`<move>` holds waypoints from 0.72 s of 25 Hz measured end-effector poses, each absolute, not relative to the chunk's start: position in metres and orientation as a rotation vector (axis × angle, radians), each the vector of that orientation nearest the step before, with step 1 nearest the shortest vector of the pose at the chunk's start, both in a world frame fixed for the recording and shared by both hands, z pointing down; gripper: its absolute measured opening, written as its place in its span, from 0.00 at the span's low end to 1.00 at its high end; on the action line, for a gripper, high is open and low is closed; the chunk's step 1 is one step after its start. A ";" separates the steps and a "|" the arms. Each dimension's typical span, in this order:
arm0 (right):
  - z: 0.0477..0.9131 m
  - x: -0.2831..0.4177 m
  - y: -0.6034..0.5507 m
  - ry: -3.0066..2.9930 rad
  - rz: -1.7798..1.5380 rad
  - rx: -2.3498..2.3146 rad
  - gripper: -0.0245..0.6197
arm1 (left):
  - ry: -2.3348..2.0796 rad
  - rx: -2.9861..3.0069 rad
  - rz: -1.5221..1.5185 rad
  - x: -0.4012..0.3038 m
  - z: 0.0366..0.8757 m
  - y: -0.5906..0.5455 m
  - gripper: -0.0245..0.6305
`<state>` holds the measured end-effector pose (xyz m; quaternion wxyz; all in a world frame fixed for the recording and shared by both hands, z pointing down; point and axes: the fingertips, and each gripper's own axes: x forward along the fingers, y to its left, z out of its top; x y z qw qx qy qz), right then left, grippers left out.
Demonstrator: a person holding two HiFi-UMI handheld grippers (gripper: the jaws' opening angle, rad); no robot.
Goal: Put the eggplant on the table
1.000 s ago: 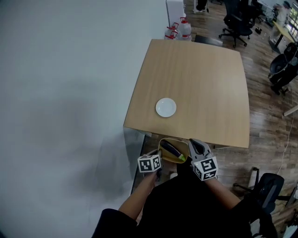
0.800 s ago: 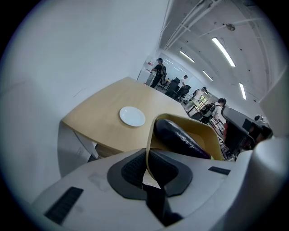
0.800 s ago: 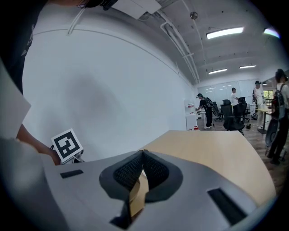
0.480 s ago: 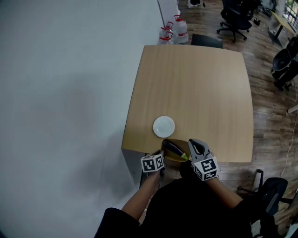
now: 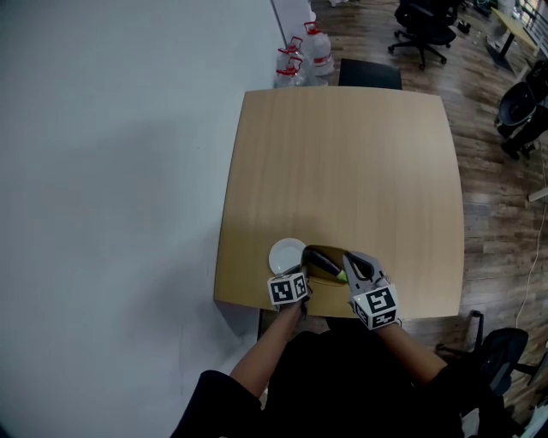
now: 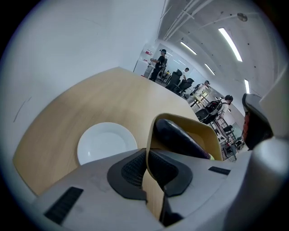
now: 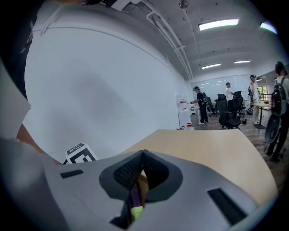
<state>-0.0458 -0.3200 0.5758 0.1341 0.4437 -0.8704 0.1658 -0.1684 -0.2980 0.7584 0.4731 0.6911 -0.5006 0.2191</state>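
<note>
**Head view: eggplant (image 5: pixel 322 262) in a yellow bowl (image 6: pixel 205 131), carried by both tongs at the near edge of the worktop (image 5: pixel 342 162)**

Item: one eggplant, dark purple with a green stem end. It lies inside the yellow bowl, not on the worktop itself. Its long axis runs slantwise, with the dark rounded end towards the far left and the green stem end towards the near right, next to the right tongs (image 7: pixel 142 158).

Holder: the bowl sits over the near edge of the worktop, just right of a white plate (image 5: pixel 285 254). Whether the bowl's base touches the wood cannot be told.

Left tongs (image 6: pixel 146 155): closed down narrow, pads pinching the bowl's left rim.

Right tongs: closed down narrow on the bowl's right rim, with the purple skin and the green stem showing just below the pads.

Markings: the left marker cube (image 5: pixel 288 289) and the right marker cube (image 5: pixel 377 306) carry black-and-white square patterns, not lettering.

Surroundings: pale wood worktop against a white wall (image 5: pixel 111 171) on the left. Water bottles (image 5: pixel 301 53) with red caps stand on the floor at its far left corner. Black office chairs (image 5: pixel 424 26) stand beyond.
</note>
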 end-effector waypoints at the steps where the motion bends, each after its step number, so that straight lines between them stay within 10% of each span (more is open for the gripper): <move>1: 0.577 -0.045 -0.327 -2.520 0.479 1.287 0.13 | -1.225 1.689 0.540 -0.166 0.761 -0.307 0.07; 18: 0.612 -0.029 -0.381 -2.452 0.605 1.270 0.13 | -1.292 1.564 0.543 -0.145 0.825 -0.409 0.07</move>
